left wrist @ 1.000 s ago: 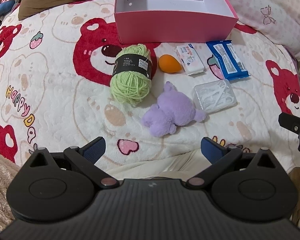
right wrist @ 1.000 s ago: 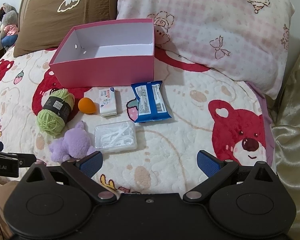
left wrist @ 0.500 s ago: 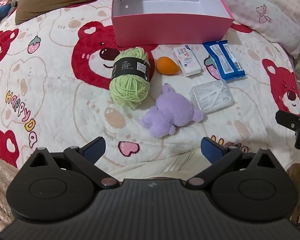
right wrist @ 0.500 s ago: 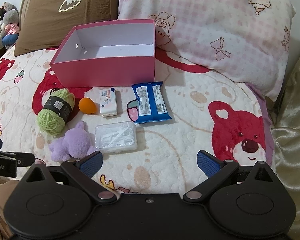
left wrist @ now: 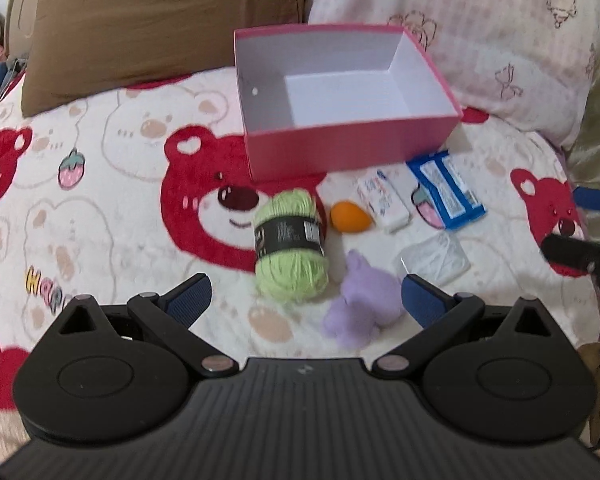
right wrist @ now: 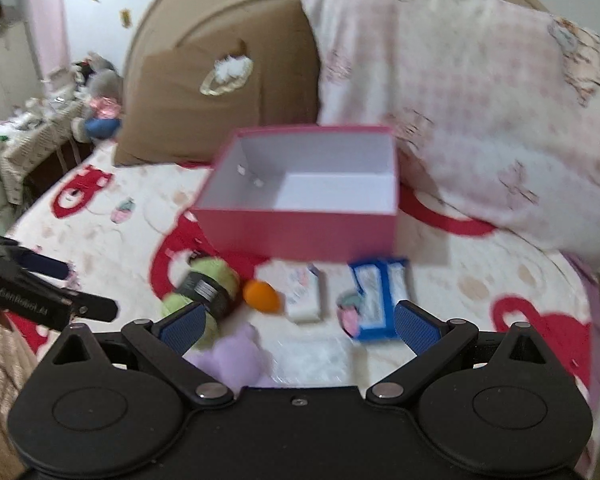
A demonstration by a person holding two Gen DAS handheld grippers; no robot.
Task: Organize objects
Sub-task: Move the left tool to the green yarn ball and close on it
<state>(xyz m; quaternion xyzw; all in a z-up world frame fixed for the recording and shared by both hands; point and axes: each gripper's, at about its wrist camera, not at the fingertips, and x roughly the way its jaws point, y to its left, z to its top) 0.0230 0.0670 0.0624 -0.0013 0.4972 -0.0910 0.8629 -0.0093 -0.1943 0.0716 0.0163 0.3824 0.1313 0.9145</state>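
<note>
An open pink box (left wrist: 352, 148) sits on a bedspread (left wrist: 100, 208) printed with red bears, its white inside bare, with a brown pillow (left wrist: 160, 28) at 11 o'clock and a pink checked pillow (left wrist: 480, 40) at 1 o'clock behind it. Items lie in a loose cluster in front of the box: a ball of green yarn (left wrist: 290, 246) with a dark label, an orange egg-shaped sponge (left wrist: 350, 217) just beside it at 3 o'clock, then a small white packet (left wrist: 384, 200) and a blue packet (left wrist: 446, 190) further toward 3 o'clock. A purple plush toy (left wrist: 362, 306) lies at 6 o'clock from the sponge, with a clear plastic case (left wrist: 436, 258) just beside the toy at 2 o'clock. The left gripper (left wrist: 304, 300) hovers over the near edge of the cluster with its blue-padded fingers (left wrist: 188, 300) spread wide, holding nothing. The right gripper (right wrist: 298, 326) is likewise spread wide and empty, above the toy and the clear case. Both views are blurred. From the right wrist, stuffed toys (right wrist: 100, 96) crowd a surface at 10 o'clock beside the bed.
</note>
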